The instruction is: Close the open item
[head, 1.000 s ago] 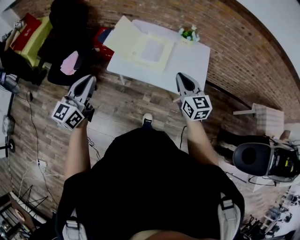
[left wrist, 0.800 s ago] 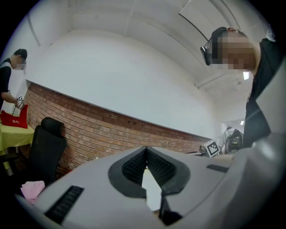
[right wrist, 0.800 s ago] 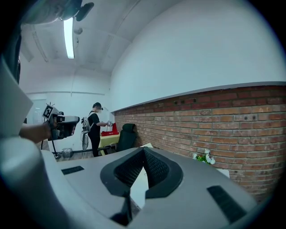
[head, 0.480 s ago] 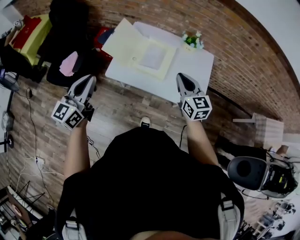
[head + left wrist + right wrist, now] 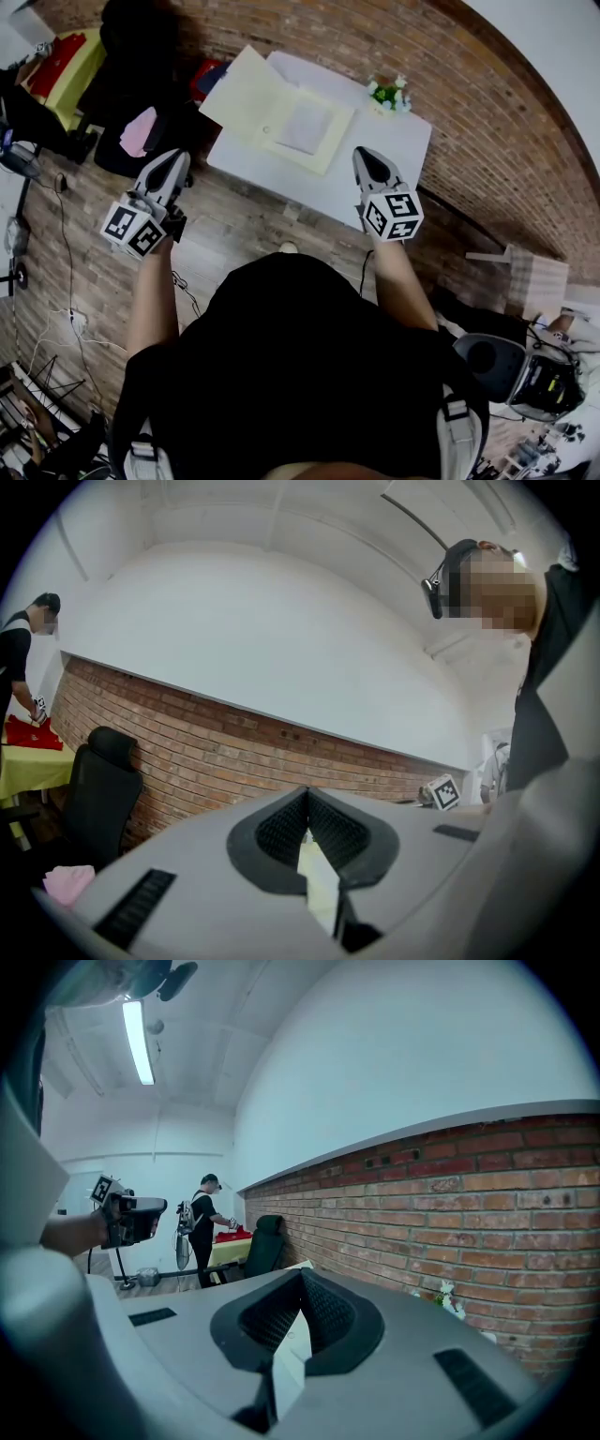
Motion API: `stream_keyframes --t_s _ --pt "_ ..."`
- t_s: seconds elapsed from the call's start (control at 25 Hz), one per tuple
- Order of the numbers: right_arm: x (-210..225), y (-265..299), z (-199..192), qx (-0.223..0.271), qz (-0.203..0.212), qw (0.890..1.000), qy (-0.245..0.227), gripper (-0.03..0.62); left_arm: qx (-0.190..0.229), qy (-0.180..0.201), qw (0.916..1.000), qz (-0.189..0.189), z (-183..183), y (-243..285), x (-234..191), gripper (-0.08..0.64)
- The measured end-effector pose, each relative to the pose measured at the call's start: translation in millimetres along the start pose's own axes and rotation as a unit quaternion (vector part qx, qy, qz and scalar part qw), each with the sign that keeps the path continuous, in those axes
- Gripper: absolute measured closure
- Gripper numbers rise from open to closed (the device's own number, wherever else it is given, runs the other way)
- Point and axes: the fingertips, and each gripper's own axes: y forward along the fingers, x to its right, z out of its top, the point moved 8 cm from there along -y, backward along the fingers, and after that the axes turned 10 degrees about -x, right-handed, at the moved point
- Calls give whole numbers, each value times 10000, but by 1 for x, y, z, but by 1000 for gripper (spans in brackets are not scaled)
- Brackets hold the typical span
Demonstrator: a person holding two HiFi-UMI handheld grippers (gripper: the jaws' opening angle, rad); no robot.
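Open folder (image 5: 279, 114), well beyond shut jaws

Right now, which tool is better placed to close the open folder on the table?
Probably left: the left tool hangs on the side where the open flap lies, though neither tool touches it.

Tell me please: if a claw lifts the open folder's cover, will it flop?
The folder looks thin, so it is probably light and somewhat bendy. Its cover seems to jut past the table without drooping, suggesting some stiffness.

A small flowering plant (image 5: 386, 95) stands on the white table (image 5: 380, 145), a black chair (image 5: 127, 42) well left.
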Motion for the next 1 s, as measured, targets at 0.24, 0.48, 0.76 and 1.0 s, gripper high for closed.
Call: stream_keyframes --t_s 0.24,0.48,0.76,1.0 --pt "27 15 3 -42 66 9999 -66 572 50 -47 9998 208 2 19 -4 549" --pt "47 31 7 -101 160 9998 -111 572 80 -151 9992 363 3 39 -8 549" --pt "65 40 6 -140 136 9998 -70 572 27 -248 9986 460 -3 55 -12 549" --pt "73 44 8 -167 151 9997 -54 572 21 -260 9988 410 -7 66 -13 549"
